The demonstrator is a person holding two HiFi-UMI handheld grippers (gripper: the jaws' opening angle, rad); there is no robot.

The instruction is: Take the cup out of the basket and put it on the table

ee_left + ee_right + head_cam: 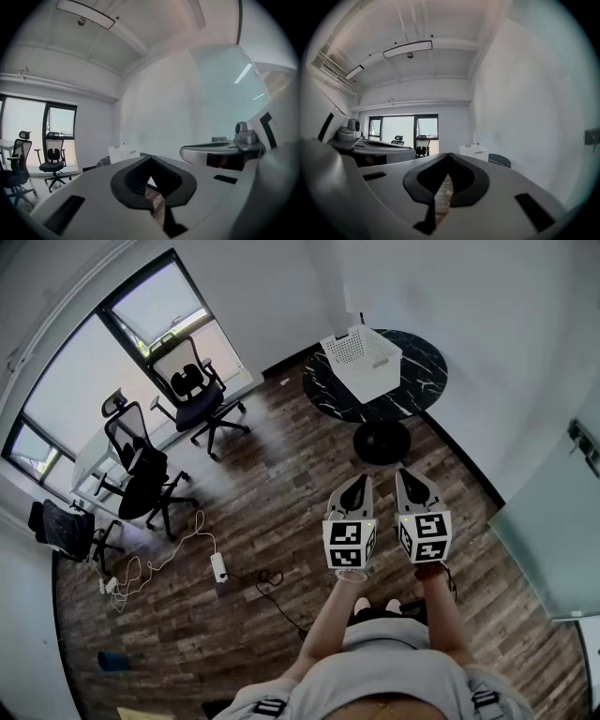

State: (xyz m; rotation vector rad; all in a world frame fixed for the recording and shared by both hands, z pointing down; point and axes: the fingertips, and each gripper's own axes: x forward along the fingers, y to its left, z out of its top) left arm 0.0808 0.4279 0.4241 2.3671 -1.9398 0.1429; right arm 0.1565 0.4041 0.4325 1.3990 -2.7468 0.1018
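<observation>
A white perforated basket [361, 354] stands on a round black marble table [412, 395] across the room, well ahead of both grippers. It also shows small in the left gripper view as the basket [123, 152] and in the right gripper view as the basket [474, 151]. No cup can be seen; the inside of the basket is hidden at this distance. My left gripper [357, 482] and right gripper [409, 476] are held side by side at waist height over the wood floor, pointing towards the table. The jaws of both are shut with nothing between them.
Several black office chairs [197, 395] stand by a white desk [89, 465] under the windows at the left. A power strip [219, 566] and loose cables lie on the floor to my left. A glass partition [548, 540] runs along the right.
</observation>
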